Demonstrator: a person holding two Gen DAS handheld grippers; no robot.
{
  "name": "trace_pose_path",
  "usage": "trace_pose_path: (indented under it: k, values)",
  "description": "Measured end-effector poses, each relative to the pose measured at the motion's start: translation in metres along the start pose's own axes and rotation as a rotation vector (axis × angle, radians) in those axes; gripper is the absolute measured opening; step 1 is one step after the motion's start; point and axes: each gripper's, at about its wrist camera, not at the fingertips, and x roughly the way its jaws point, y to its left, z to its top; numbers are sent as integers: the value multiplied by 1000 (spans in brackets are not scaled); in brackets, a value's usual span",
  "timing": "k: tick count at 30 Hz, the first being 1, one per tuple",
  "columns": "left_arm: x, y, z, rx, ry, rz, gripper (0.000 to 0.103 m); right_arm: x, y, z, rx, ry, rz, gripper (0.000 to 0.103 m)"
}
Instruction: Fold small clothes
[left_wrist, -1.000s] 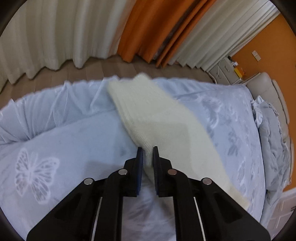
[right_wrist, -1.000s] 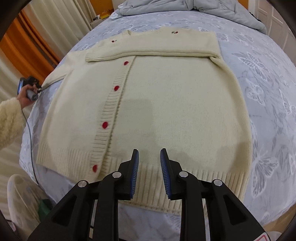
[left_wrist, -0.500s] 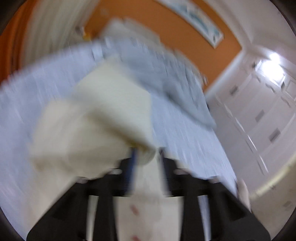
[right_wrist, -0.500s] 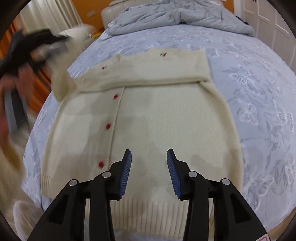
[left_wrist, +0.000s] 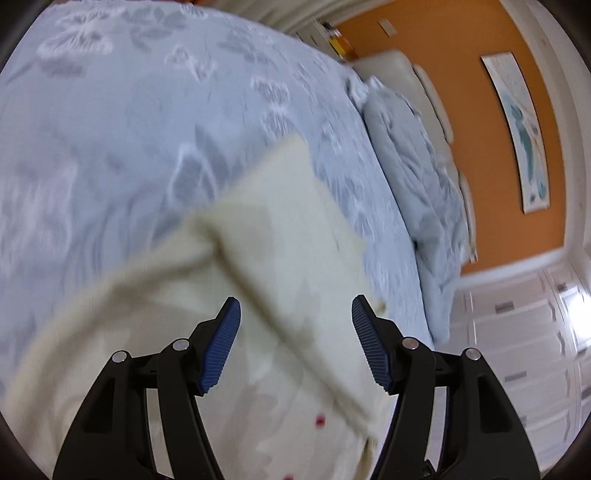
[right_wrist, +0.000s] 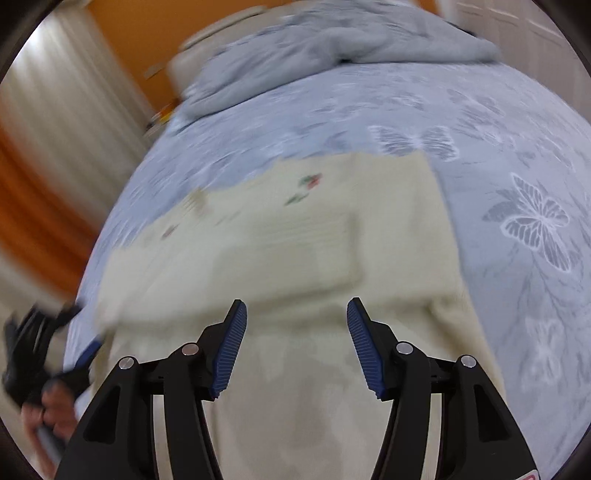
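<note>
A cream knit cardigan (right_wrist: 295, 258) with red buttons lies flat on the blue butterfly-print bed cover (right_wrist: 517, 184). Both sleeves lie folded across its chest. In the left wrist view the cardigan (left_wrist: 280, 258) shows with a folded sleeve running across it and red buttons near the bottom. My left gripper (left_wrist: 295, 314) is open and empty, hovering over the folded sleeve. It also shows blurred at the left edge of the right wrist view (right_wrist: 44, 354). My right gripper (right_wrist: 293, 314) is open and empty above the cardigan's body, below the folded sleeves.
A rumpled grey duvet (right_wrist: 332, 48) lies at the head of the bed, also in the left wrist view (left_wrist: 424, 192). Orange wall with a framed picture (left_wrist: 521, 129), white cabinets (left_wrist: 524, 350), and orange and white curtains (right_wrist: 55, 147) surround the bed.
My left gripper carried the left sleeve across the cardigan's chest and let it go, opening wide. My right gripper opened wider and moved up over the cardigan toward the collar.
</note>
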Motion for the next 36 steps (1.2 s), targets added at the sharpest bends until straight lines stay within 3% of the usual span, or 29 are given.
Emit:
trace_pose_path:
  k: [2, 3, 4, 5, 7, 9, 11, 12, 13, 15, 17, 21, 22, 23, 25, 27, 30, 32, 36]
  values:
    - [16, -1, 12, -25, 4, 53, 57, 23, -18, 12, 96, 32, -10, 59]
    - [24, -1, 19, -38, 3, 69, 50, 39, -24, 16, 133, 63, -24, 47]
    - [32, 2, 23, -51, -5, 98, 25, 52, -23, 19, 120, 86, -16, 28]
    - [37, 3, 24, -41, -15, 125, 8, 60, -18, 22, 91, 115, -20, 14]
    - [27, -7, 29, 55, -104, 147, 7, 48, -4, 35, 62, 76, 73, 9]
    - [-2, -14, 26, 160, -182, 132, 7, 5, 15, 49, 21, -65, 189, 7]
    - [-11, -14, 26, 170, -196, 109, 7, -36, 26, 56, -25, -197, 258, 7]
    - [-8, -8, 26, 156, -187, 116, 7, -45, 24, 55, -51, -244, 244, 7]
    - [2, 4, 25, 141, -153, 138, 7, -31, 11, 53, -43, -204, 192, 6]
    - [26, 27, 20, 120, -76, 190, 7, 22, -20, 40, 17, -39, 90, 6]
    - [29, 30, 12, 183, -92, 193, 9, 58, -37, 21, 13, 83, 12, 5]
    - [30, 35, 4, 280, -126, 155, 11, 42, -36, 21, 41, 36, 40, 6]
    - [29, 38, 3, 294, -137, 135, 11, 38, -36, 22, 41, 23, -10, 6]
    - [26, 41, 1, 301, -150, 110, 11, 28, -37, 22, 52, -17, -77, 13]
    - [25, 48, 1, 282, -160, 69, 11, 5, -41, 14, 83, -97, -88, 16]
    - [25, 50, 0, 277, -172, 45, 11, -1, -11, 18, 24, -101, 44, 6]
    - [26, 49, 0, 277, -181, 32, 11, 24, 81, 14, -229, 14, 187, 4]
    - [28, 49, -1, 278, -182, 32, 11, 60, 147, 5, -317, 96, 285, 4]
    - [27, 52, 0, 270, -181, 14, 11, 126, 221, -6, -403, 191, 259, 2]
